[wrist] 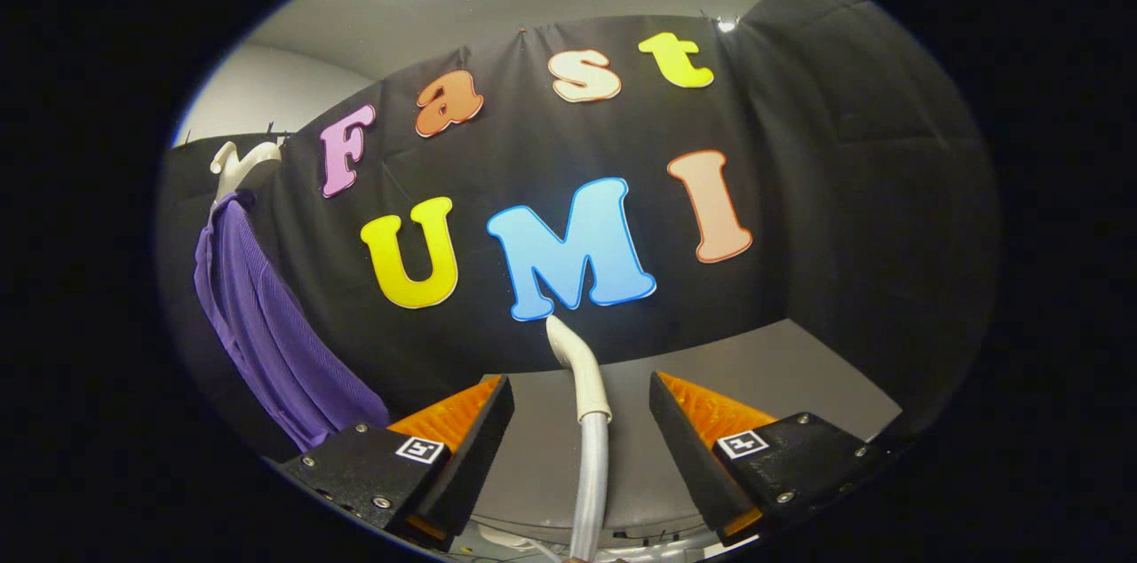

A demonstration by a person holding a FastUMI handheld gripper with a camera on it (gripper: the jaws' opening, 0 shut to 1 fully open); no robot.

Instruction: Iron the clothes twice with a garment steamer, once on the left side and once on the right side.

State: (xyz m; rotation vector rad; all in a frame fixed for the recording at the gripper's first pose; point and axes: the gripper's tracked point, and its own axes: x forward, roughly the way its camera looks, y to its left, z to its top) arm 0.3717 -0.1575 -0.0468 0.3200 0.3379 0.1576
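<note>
Gripper view, nearest stuff first: the gripper (582, 408) has its fingers spread wide, nothing pressed between them. Running up through that gap is the garment steamer's hose (591, 483), ribbed and pale, ending in a cream handle piece (579, 368) that pokes up just past the fingertips (neither finger touches it as far as I can see). Under it sits a grey table (799, 368). Further back, off to the left, a purple garment (266, 323) hangs on a white hanger (240, 163) against the black cloth wall (844, 190).
</note>
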